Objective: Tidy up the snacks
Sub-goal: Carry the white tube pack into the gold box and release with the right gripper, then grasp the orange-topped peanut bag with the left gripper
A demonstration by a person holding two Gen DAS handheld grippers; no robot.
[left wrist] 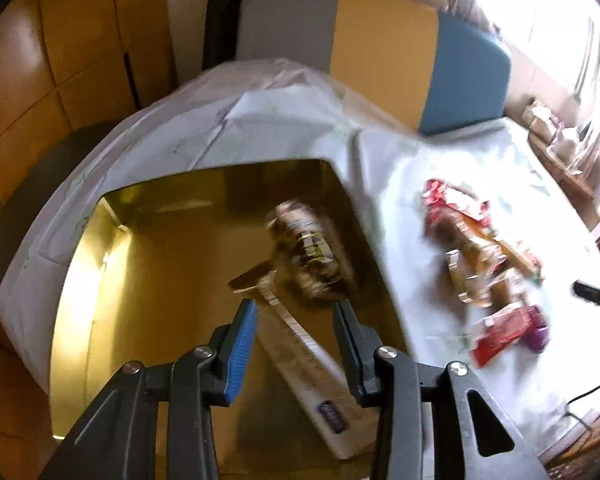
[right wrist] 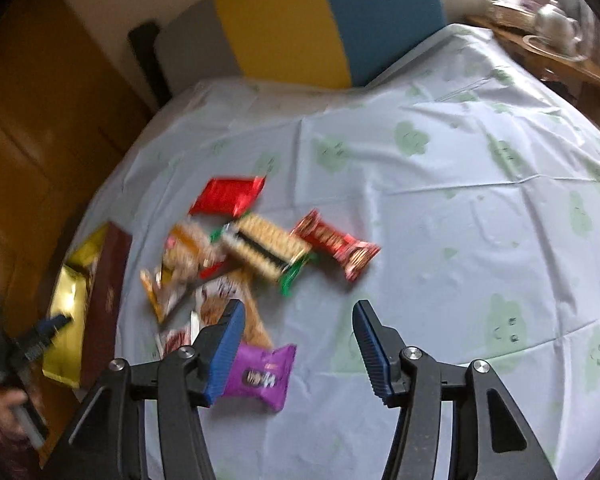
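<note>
Snack pile (right wrist: 256, 256) (blurred) sits beside gold box (left wrist: 100, 272) on tablecloth (right wrist: 440, 208).

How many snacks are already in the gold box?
2. A dark, blurred packet lies toward the far right of the gold box; a long pale pack lies below the open left hand-held gripper. Others may be hidden.

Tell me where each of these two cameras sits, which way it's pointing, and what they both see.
Left wrist: rides the left gripper, looking down into the gold box; its open fingers show.
Right wrist: rides the right gripper, looking down at the snack pile on the tablecloth; its open fingers show.
Shared: box, pile, tablecloth, striped cushion, and each other's gripper.
</note>
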